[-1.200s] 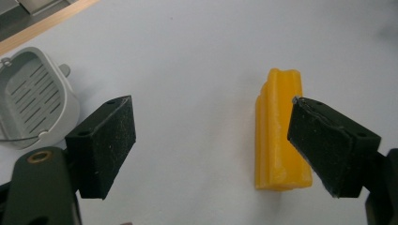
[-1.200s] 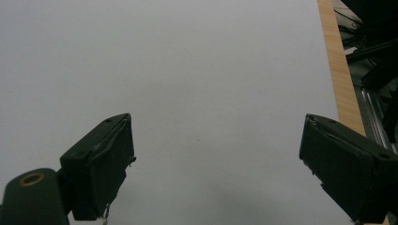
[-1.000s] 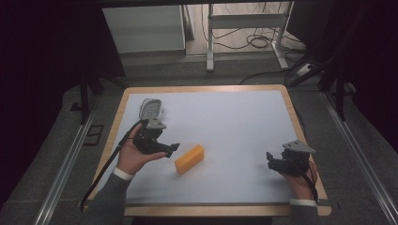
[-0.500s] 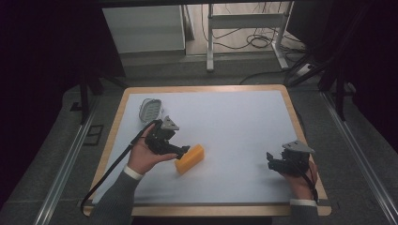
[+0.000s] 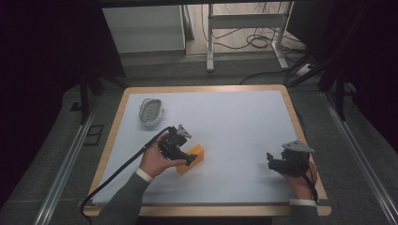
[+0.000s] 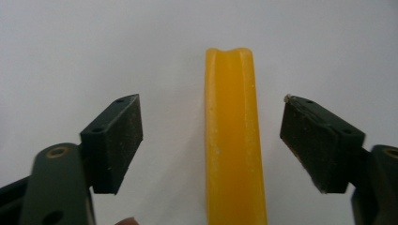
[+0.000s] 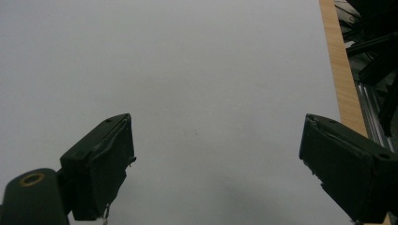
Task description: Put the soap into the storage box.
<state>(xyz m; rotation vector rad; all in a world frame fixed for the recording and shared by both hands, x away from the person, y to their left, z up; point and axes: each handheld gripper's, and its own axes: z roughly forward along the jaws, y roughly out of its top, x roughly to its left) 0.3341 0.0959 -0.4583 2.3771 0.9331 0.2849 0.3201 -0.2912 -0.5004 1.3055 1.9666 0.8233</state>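
Observation:
A yellow block lies on the white mat, a little left of the middle. My left gripper reaches down over its near end. In the left gripper view the long yellow block runs up between the two jaws, and the pads stand clear of its sides with gaps on both flanks. These jaws have just been closing with the block between them. At the right front of the mat my right gripper rests in a hand, and my right gripper stands wide open over bare mat.
A grey oval dish sits at the back left of the mat. The wooden table edge frames the mat. Behind the table are a white cabinet, a metal stand and floor cables. A cable trails from the left gripper past the front edge.
My left hand moved right and down onto the yellow block, so the jaws now straddle it. The jaws stand narrower than before. The right hand stayed in place.

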